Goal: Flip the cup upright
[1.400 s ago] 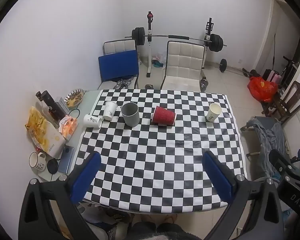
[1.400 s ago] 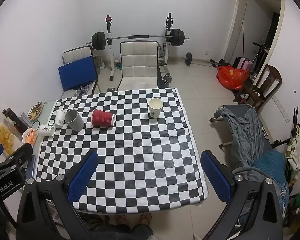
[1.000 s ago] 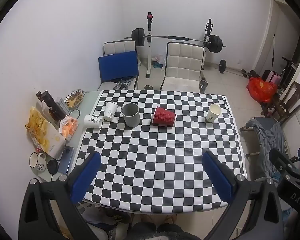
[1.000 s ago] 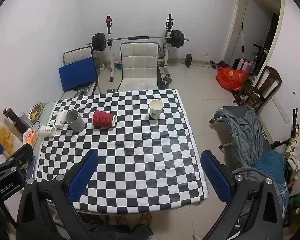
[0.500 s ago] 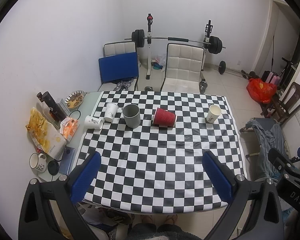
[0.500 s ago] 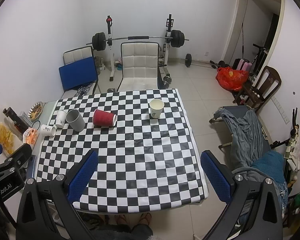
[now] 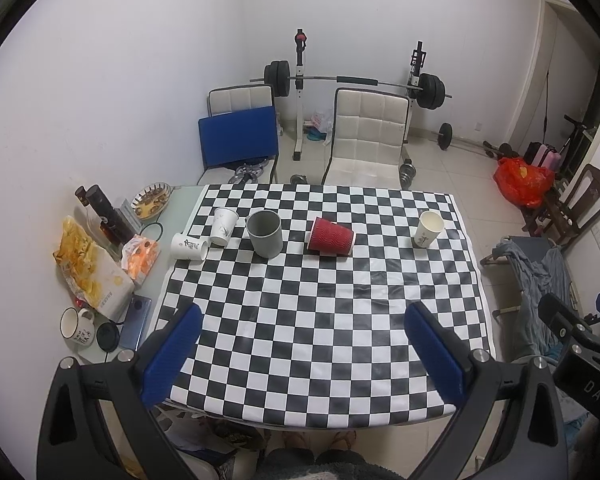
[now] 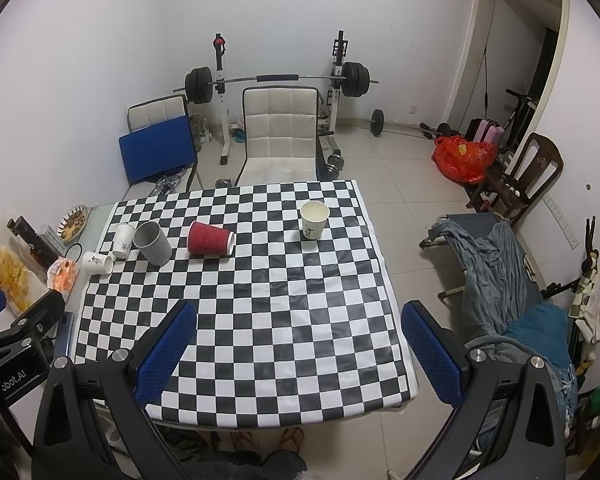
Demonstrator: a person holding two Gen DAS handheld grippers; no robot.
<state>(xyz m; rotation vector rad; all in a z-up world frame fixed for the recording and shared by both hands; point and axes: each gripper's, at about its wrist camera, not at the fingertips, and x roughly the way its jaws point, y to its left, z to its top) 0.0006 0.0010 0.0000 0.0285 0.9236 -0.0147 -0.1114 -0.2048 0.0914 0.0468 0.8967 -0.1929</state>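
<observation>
Left tool [image 7: 300,336] spread wide, red cup [image 7: 331,237] lying well beyond.

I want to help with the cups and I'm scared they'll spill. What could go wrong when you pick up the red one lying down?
The red cup lies on its side, so it may roll across the checkered cloth if a gripper nudges it. The grey cup stands fairly near, and a wide swing could knock it over. The red one looks like paper, so a hard squeeze might crush it.
</observation>
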